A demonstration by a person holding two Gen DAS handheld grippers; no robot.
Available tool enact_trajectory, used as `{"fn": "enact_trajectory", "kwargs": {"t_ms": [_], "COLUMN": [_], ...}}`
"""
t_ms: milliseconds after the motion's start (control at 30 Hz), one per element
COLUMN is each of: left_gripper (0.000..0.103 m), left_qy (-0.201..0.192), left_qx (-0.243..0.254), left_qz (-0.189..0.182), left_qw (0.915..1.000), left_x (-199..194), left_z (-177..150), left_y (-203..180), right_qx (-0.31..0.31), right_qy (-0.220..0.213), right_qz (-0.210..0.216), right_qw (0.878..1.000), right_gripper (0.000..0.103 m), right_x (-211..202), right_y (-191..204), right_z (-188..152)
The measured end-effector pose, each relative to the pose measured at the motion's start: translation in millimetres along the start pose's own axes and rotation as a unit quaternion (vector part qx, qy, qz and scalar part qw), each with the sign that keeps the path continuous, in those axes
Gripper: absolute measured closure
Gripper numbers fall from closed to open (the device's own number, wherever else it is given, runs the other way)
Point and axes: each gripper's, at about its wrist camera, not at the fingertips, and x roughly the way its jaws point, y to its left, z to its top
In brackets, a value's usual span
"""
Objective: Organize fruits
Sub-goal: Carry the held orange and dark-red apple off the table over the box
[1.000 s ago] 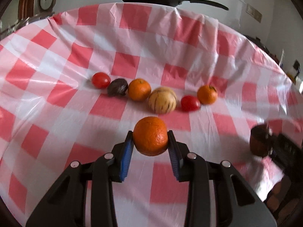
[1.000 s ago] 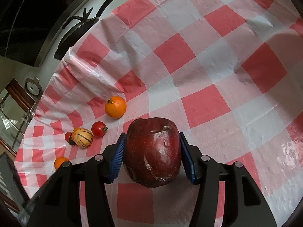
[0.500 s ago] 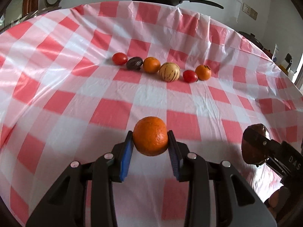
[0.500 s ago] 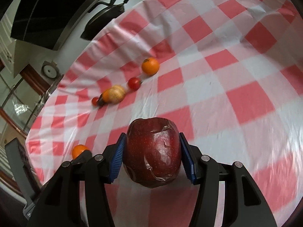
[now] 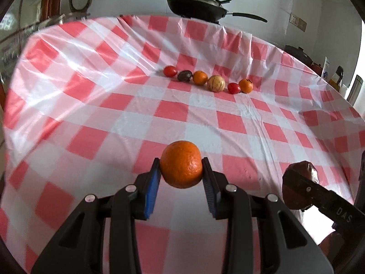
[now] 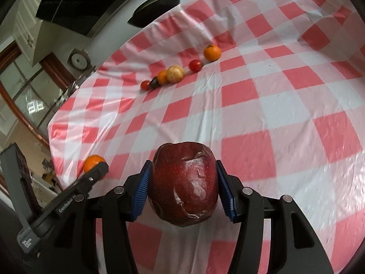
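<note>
My left gripper (image 5: 181,178) is shut on an orange (image 5: 181,164), held above the red-and-white checked tablecloth (image 5: 127,123). My right gripper (image 6: 183,188) is shut on a dark red apple (image 6: 183,183). That apple (image 5: 303,171) shows at the lower right of the left wrist view, and the held orange (image 6: 93,162) shows at the lower left of the right wrist view. Far across the cloth lies a row of fruit: a tomato (image 5: 170,71), a dark fruit (image 5: 184,75), an orange (image 5: 200,77), a striped pale melon (image 5: 216,83), a second tomato (image 5: 234,88) and another orange (image 5: 246,85).
A black frying pan (image 5: 197,6) sits beyond the table's far edge. Bottles and a dark pot (image 5: 298,54) stand off the right side. A round gauge (image 6: 78,60) and a wooden door frame are at the far left. Wide cloth lies between the grippers and the fruit row (image 6: 180,70).
Both grippers have drawn back from the fruit row, which now looks smaller and farther off. Each still holds its fruit. The right gripper has rolled somewhat, and the other gripper shows more in each view.
</note>
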Motion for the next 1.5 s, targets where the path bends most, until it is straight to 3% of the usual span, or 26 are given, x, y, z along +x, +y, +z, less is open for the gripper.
{"fn": "enact_trajectory", "kwargs": {"t_ms": [433,700,967,1167,1367,1500], "left_gripper": [0.067,0.067,0.067,0.067,0.067,0.067], "left_qy": [-0.003,0.001,-0.004,-0.013,-0.034,-0.045], "left_qx": [0.000,-0.015,-0.051,-0.081,-0.091,-0.126], "left_qz": [0.036,0.057,0.079,0.099,0.142,0.166], "left_qw": [0.9993,0.9983,0.9956,0.9917,0.9851,0.9770], "left_x": [-41.4,-55.6,-82.9,-105.5,-135.7,-153.3], "left_z": [-35.0,-56.0,-87.6,-104.9,-125.1,-140.8], "left_y": [53.5,88.5,138.4,173.7,203.5,234.3], "right_qx": [-0.077,-0.160,-0.245,-0.308,-0.375,-0.421], "right_qy": [0.040,0.065,0.096,0.121,0.134,0.145], "right_qz": [0.027,0.060,0.090,0.113,0.150,0.179], "right_qw": [0.996,0.983,0.961,0.937,0.905,0.878], "right_gripper": [0.049,0.049,0.049,0.049,0.049,0.049], "right_x": [-2.4,0.0,10.2,16.9,12.9,9.3], "right_y": [57.3,107.0,160.5,197.1,233.0,256.3], "right_z": [-41.8,-72.0,-108.5,-141.0,-173.6,-198.7]}}
